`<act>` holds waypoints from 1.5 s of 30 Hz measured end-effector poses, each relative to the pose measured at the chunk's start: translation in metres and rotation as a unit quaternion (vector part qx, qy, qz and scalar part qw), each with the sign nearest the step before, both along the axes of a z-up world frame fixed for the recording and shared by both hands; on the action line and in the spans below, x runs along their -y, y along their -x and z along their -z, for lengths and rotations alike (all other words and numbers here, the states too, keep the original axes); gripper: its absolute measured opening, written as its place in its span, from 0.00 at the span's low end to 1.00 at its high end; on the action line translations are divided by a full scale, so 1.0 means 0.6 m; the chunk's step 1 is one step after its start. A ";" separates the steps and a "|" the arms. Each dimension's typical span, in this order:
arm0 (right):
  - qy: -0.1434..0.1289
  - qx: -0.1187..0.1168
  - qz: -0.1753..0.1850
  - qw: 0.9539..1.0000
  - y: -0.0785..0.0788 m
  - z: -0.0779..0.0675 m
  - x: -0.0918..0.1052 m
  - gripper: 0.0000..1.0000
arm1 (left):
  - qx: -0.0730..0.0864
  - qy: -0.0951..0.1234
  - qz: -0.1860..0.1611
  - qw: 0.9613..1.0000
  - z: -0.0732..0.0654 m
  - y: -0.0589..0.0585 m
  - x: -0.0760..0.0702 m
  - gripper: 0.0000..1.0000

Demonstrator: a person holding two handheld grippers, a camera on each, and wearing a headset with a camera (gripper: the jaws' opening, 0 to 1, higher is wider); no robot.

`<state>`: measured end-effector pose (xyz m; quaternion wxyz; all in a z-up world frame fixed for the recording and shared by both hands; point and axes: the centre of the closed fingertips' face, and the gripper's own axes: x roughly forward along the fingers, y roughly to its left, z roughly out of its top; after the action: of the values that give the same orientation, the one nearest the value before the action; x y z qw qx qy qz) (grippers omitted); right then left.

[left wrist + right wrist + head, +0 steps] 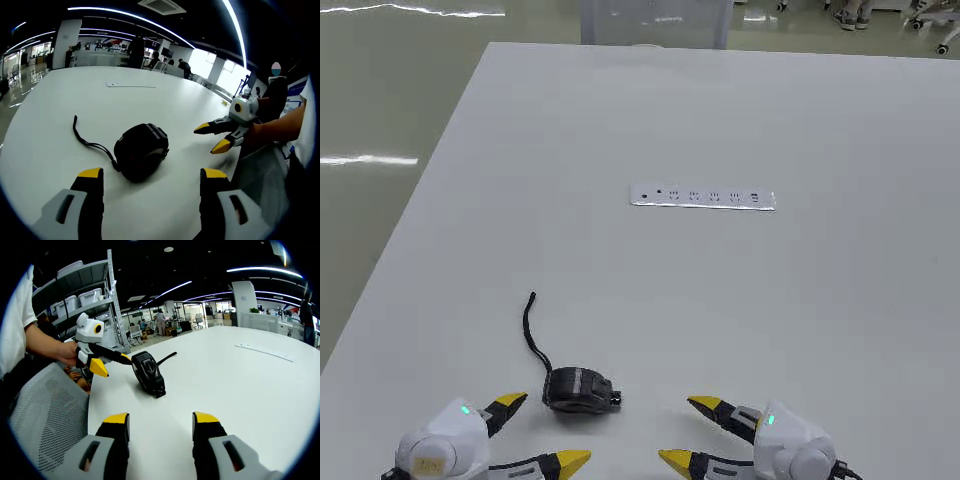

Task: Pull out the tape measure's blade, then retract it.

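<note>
So the tape measure (pixel 580 389) sits on the white table (pixel 720 300) at the near edge, between the two grippers and closer to the left one. In the head view its long axis runs left to right. The small nose end where the blade comes out points right, toward the right gripper (pixel 688 431). A black wrist strap (pixel 530 330) leaves the left end and trails off toward the far side. The blade is tucked inside the case.

The left gripper (pixel 542 430) has its jaws spread wide and isn't pinching anything. Its farther yellow tip is just beside the left end of the case, and I can't tell if they touch. The right gripper is spread too, also empty, and clearly apart from the tape measure.

The left gripper view looks at the rounded black back of the case from low down, framed between its own jaws, with the strap curling off to the left. It also catches the right gripper off to the right, gripped by a person's hand (pixel 260 134).

The right gripper view gives the flat side face of the case, nose end pointing back at the camera. Beyond the table edge it shows a mesh chair (pixel 47 410).

A white power strip (pixel 703 197) lies well apart, mid-table on the far side; the head view shows its row of sockets.
</note>
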<state>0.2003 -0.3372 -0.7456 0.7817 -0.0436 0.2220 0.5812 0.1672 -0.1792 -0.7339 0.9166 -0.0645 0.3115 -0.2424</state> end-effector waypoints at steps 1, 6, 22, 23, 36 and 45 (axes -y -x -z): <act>0.000 0.001 0.002 1.000 0.001 -0.003 0.004 0.51 | 0.000 0.003 -0.002 1.000 -0.002 0.002 -0.003 0.77; 0.003 0.011 0.004 1.000 0.006 -0.015 0.023 0.52 | 0.002 0.001 0.000 1.000 -0.006 0.015 -0.011 0.78; 0.001 0.009 0.035 0.999 0.012 -0.026 0.063 0.54 | -0.004 0.006 -0.003 1.000 -0.009 0.048 -0.021 0.78; 0.001 0.008 0.036 0.999 0.013 -0.026 0.065 0.54 | -0.004 0.008 -0.004 1.000 -0.011 0.049 -0.021 0.78; 0.002 0.012 0.053 0.999 0.019 -0.043 0.095 0.56 | -0.006 0.016 -0.015 1.000 -0.012 0.070 -0.030 0.80; 0.003 0.011 0.062 0.998 0.027 -0.050 0.112 0.59 | -0.008 0.013 -0.017 1.000 -0.017 0.089 -0.036 0.80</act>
<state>0.1843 -0.4043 -0.7154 0.8185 -0.0387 0.2170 0.5305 0.1138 -0.1577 -0.7237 0.9171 -0.0837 0.3144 -0.2304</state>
